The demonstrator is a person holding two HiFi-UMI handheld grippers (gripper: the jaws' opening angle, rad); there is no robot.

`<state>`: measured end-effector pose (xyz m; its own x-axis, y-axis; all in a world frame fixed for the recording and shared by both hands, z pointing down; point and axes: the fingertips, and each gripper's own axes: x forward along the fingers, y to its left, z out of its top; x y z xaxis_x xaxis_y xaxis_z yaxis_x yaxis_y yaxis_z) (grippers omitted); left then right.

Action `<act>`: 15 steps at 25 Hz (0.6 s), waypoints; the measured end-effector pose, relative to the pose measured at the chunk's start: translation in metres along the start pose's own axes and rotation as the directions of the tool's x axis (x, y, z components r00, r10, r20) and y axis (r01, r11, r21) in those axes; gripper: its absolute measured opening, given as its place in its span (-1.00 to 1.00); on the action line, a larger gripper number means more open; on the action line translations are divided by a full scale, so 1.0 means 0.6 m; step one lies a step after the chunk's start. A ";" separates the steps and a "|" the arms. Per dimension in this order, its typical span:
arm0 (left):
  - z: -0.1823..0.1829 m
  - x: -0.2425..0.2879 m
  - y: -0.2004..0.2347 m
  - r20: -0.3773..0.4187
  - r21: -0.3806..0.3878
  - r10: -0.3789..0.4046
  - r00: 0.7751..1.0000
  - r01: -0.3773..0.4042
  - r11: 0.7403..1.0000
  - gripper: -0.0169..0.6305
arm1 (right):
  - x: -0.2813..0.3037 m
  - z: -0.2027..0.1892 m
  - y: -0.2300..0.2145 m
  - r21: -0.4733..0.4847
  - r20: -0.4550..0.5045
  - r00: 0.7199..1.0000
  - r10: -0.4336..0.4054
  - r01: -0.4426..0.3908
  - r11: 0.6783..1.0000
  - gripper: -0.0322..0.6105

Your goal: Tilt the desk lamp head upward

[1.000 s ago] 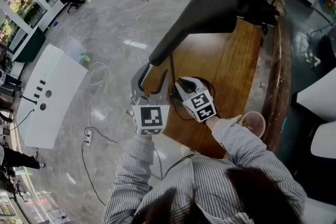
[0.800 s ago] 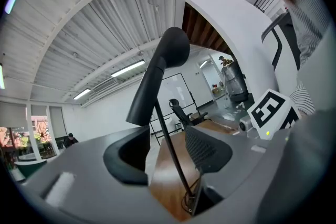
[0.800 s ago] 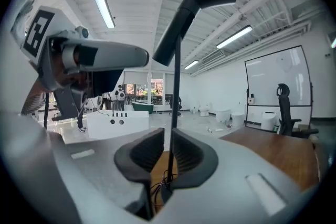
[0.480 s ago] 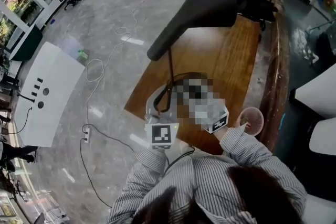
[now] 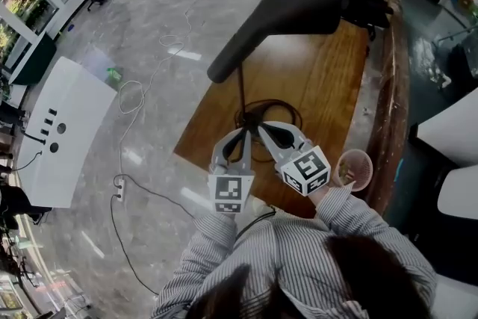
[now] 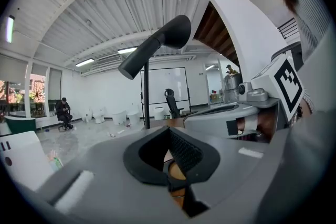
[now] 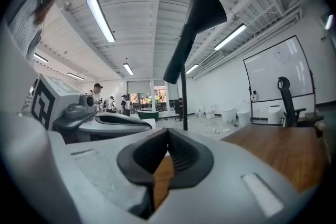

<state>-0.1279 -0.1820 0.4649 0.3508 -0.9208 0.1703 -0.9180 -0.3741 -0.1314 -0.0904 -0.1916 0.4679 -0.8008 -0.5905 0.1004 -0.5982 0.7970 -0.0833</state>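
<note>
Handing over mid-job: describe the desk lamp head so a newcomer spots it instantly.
Start at the wooden desk on the right of the head view. A thin dark pole rises from a coil of black cable near its front end. Atop it sits the lamp head: a big matte-black cone, the largest thing above the desk, unlike the small pink cup.

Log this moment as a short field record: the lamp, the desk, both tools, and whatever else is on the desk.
lamp: dark cone-shaped lamp head on a thin upright stem, standing on the wooden desk
left tool: shut, jaws just closed, nothing between them
right tool: shut, empty
tool position: side by side, low near the lamp's foot, neither on the lamp head
also on desk: dark cable looped by the foot; pinkish cup near the edge
task status: lamp head not yet gripped
</note>
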 end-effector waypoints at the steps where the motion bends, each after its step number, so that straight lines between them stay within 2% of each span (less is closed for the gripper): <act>1: -0.003 -0.001 0.002 -0.006 -0.010 0.001 1.000 -0.001 1.000 -0.93 | 0.000 -0.001 0.000 -0.006 -0.006 1.000 0.000 0.000 1.000 -0.89; 6: -0.022 -0.001 0.006 -0.040 -0.087 -0.011 0.999 0.007 0.996 -0.93 | 0.000 -0.008 0.002 -0.005 -0.021 1.000 0.002 -0.002 1.000 -0.89; 15: -0.034 0.006 -0.001 -0.068 -0.131 -0.048 0.997 0.039 0.991 -0.93 | 0.001 -0.029 -0.002 0.034 -0.049 0.999 -0.017 0.019 0.999 -0.89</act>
<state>-0.1299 -0.1826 0.4854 0.3812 -0.8922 0.2422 -0.9200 -0.3919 0.0043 -0.0899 -0.1907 0.4855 -0.7879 -0.5972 0.1503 -0.6139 0.7809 -0.1154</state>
